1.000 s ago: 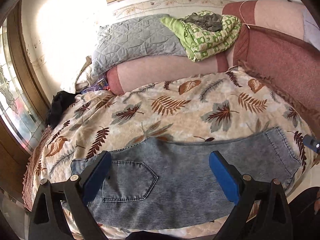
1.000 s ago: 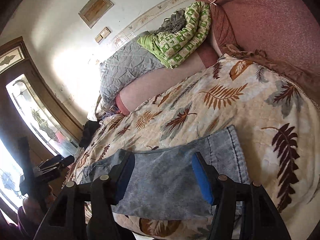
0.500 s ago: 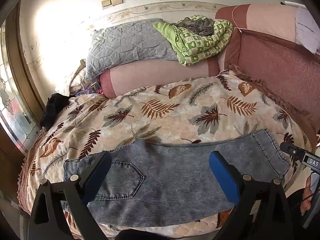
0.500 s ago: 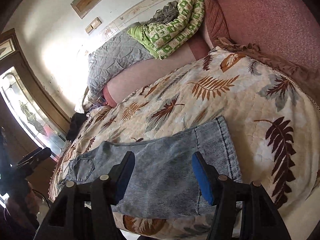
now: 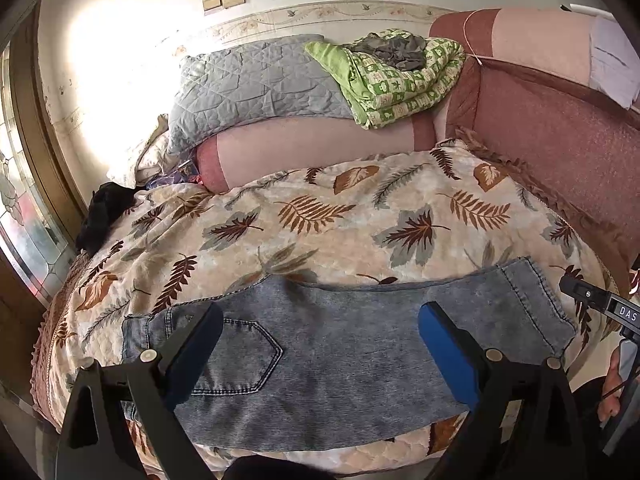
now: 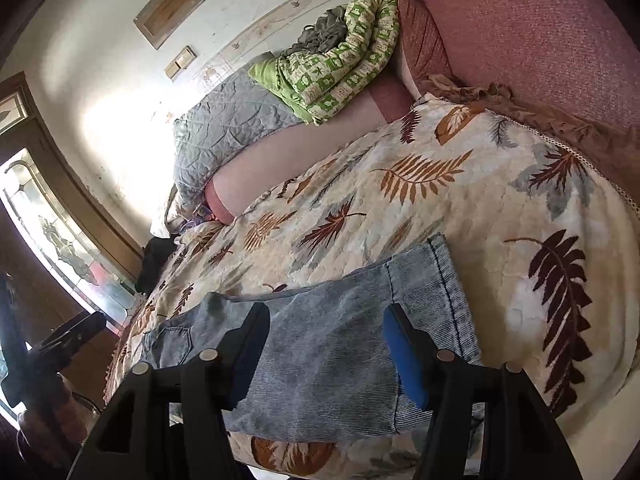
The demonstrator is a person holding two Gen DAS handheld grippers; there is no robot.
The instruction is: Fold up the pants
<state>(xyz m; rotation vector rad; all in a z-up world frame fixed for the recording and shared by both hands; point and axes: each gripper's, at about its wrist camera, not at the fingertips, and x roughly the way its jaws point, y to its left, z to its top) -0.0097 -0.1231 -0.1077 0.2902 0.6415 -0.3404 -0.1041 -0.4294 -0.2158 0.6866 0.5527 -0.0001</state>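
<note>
Left jaws: we see the left gripper [image 5: 320, 344] with its jaws wide apart; nothing is between the blue pads [image 5: 448, 356], and they hover above the cloth without pinching it.
Right jaws: the right gripper [image 6: 324, 344] stands also open, a little less wide, and holds nothing; whether its fingers touch the denim we cannot tell.
Pants, direction: the pants [image 5: 340, 356] lie flat, already folded to one long band. The long axis runs across both views, left to right.
Pants, ends: the waist with the back pocket [image 5: 236, 356] points to the window [image 5: 24, 216]; the hem [image 6: 436, 280] points away from the window, to the red-brown sofa back [image 6: 520, 32].
Pants and jaws: the left jaws stand over the middle of the pants, the left finger just beside the pocket. The right jaws stand over the half far from the window, the hem just beyond the right finger.
Pants, place: on the leaf-pattern bedspread [image 5: 360, 220], along its near edge.
Farther from the window: a long pink bolster [image 5: 312, 144] with a grey quilted pillow [image 5: 256, 80] and a green blanket [image 5: 396, 76] on it.
Near the window: a black cloth [image 5: 102, 212] on the bedspread corner.
Edge of left view: the other gripper's body and part of a hand [image 5: 612, 388].
</note>
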